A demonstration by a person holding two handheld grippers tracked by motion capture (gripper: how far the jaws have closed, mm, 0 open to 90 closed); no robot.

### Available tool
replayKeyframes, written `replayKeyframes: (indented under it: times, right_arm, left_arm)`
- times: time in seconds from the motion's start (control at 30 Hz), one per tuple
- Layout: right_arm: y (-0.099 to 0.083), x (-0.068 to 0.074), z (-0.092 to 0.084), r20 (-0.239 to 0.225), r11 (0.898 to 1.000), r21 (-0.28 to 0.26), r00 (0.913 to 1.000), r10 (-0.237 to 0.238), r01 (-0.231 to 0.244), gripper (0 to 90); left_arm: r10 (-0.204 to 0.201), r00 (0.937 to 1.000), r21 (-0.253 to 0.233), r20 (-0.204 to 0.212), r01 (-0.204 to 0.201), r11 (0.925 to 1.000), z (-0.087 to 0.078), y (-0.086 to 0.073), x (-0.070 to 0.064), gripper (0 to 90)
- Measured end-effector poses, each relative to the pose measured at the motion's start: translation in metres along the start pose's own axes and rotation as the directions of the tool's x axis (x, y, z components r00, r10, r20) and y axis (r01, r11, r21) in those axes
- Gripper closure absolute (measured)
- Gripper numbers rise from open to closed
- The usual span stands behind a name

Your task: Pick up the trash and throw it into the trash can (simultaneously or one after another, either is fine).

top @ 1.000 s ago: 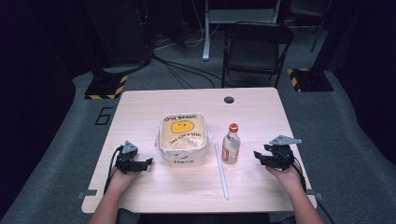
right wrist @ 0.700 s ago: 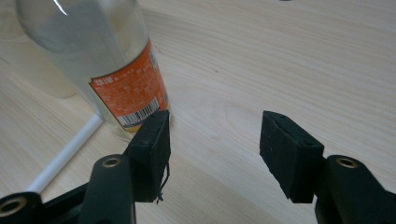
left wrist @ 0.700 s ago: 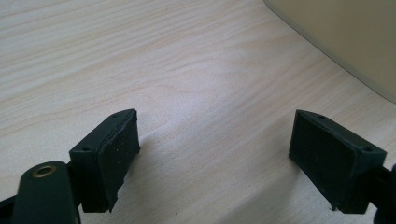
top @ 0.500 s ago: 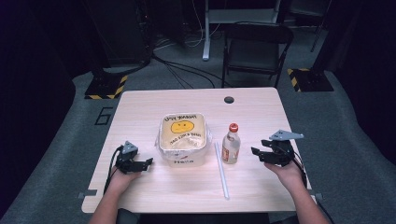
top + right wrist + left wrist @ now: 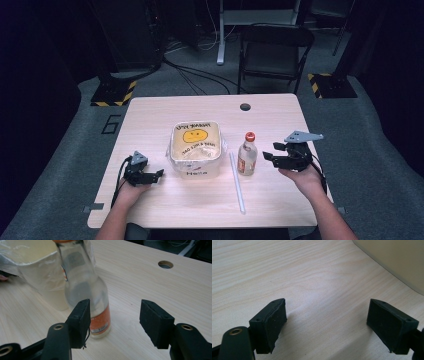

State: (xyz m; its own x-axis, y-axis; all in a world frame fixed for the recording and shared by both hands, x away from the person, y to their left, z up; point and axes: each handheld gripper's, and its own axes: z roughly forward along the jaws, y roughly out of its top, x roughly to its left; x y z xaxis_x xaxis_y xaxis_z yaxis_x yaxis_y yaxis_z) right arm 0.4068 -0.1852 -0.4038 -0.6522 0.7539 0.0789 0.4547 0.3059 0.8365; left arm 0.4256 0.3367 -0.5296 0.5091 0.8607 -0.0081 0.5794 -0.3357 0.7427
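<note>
Glass bottle [image 5: 247, 155] upright at tabletop [image 5: 210, 107] centre, container [image 5: 196, 148] at its 9 o'clock | right gripper [image 5: 270, 156] at bottle's 3 o'clock, jaws wide, empty | left gripper [image 5: 155, 175] wide, empty | risk: off-centre jaw contact tips bottle.

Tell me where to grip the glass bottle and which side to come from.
Grip the bottle around its straight lower body at the orange label, probably from its right, where the open right gripper already faces it. It stands upright; the neck narrows, and the container crowds its left.

Table [image 5: 150, 120] brightly lit — dark surroundings, bottle [image 5: 85, 287] slightly blurred
</note>
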Motion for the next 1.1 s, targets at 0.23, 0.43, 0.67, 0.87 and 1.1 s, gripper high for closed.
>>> replayKeyframes:
  times: [0.23,0.43,0.67,0.87,1.1]
  right_arm:
    - [0.01,0.007,-0.003,-0.028,1.0,-0.009,0.9995,-0.011,0.011,40.7]
    - [0.018,0.013,-0.005,-0.042,0.999,-0.014,0.9985,-0.036,0.035,40.7]
    - [0.028,0.018,-0.003,-0.064,0.999,-0.025,0.9968,-0.048,0.047,40.6]
    - [0.033,0.022,0.008,-0.078,0.998,-0.008,0.9952,-0.059,0.058,40.8]
    - [0.039,0.025,0.017,-0.084,0.998,-0.012,0.9944,-0.064,0.063,42.1]
  left_arm:
    - [0.002,1.0,0.005,0.003,-0.002,1.0,0.0,0.0,0.0,15.9]
    - [0.001,1.0,0.0,0.001,-0.001,1.0,0.0,0.0,0.0,15.9]
    - [0.001,1.0,-0.001,0.002,-0.001,1.0,0.0,0.0,0.0,15.9]
    - [0.006,1.0,-0.001,0.005,-0.006,1.0,0.0,0.0,0.0,15.9]
    - [0.007,0.9999,-0.002,0.008,-0.007,1.0,0.0,0.0,0.0,15.8]
